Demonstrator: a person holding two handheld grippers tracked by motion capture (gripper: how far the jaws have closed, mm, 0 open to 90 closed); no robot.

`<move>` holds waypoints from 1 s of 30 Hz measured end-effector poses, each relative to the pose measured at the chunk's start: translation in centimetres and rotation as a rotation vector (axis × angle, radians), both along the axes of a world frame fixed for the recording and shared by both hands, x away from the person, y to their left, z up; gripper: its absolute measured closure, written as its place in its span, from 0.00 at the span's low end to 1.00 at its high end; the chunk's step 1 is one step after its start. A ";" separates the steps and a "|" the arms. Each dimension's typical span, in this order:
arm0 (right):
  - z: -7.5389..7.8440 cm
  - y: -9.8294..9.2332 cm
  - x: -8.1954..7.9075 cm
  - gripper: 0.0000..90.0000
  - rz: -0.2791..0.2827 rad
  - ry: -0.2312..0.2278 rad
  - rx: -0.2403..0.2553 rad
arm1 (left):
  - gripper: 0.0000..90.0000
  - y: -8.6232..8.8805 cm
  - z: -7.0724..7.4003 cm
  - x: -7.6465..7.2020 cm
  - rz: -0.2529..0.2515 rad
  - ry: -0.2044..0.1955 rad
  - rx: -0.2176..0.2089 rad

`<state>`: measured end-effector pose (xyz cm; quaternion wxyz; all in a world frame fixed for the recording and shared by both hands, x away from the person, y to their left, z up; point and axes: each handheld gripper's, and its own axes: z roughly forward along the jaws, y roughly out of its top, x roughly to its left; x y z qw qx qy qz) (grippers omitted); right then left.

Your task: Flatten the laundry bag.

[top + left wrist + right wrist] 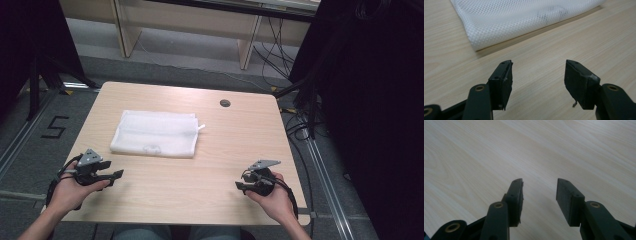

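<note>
Two hand-held black grippers rest low over a pale wood-grain table (pixel 210 165), and we hold one in each hand near our edge. Our left gripper (pixel 117 175) stands with jaws apart and empty, aimed at the near left corner of a folded white mesh laundry bag (pixel 155 134) lying flat toward the far left of the table. Our right gripper (pixel 240 186) is likewise spread and empty, well apart from the bag, over bare wood. To start well, we judge each gripper should approach a near corner low and level, pinching only the top mesh layer.
</note>
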<state>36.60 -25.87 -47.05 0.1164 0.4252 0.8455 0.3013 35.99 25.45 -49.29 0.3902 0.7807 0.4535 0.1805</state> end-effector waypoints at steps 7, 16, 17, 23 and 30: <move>0.3 -0.2 -0.1 0.66 -0.008 0.017 -0.014 | 0.44 -0.8 0.8 1.6 0.000 -0.055 0.008; 0.8 0.7 -0.5 0.66 -0.001 0.013 -0.020 | 0.55 -3.5 1.6 4.9 -0.056 -0.005 -0.016; 0.8 0.6 -0.5 0.67 0.000 0.012 -0.022 | 0.57 -3.8 1.8 5.2 -0.058 -0.006 -0.010; 0.7 0.4 -0.3 0.71 0.009 0.020 -0.040 | 0.87 -5.4 2.4 7.3 -0.038 -0.023 0.037; 0.6 0.6 -0.4 0.70 -0.008 0.019 -0.024 | 1.00 -7.5 2.1 9.5 -0.010 -0.001 0.080</move>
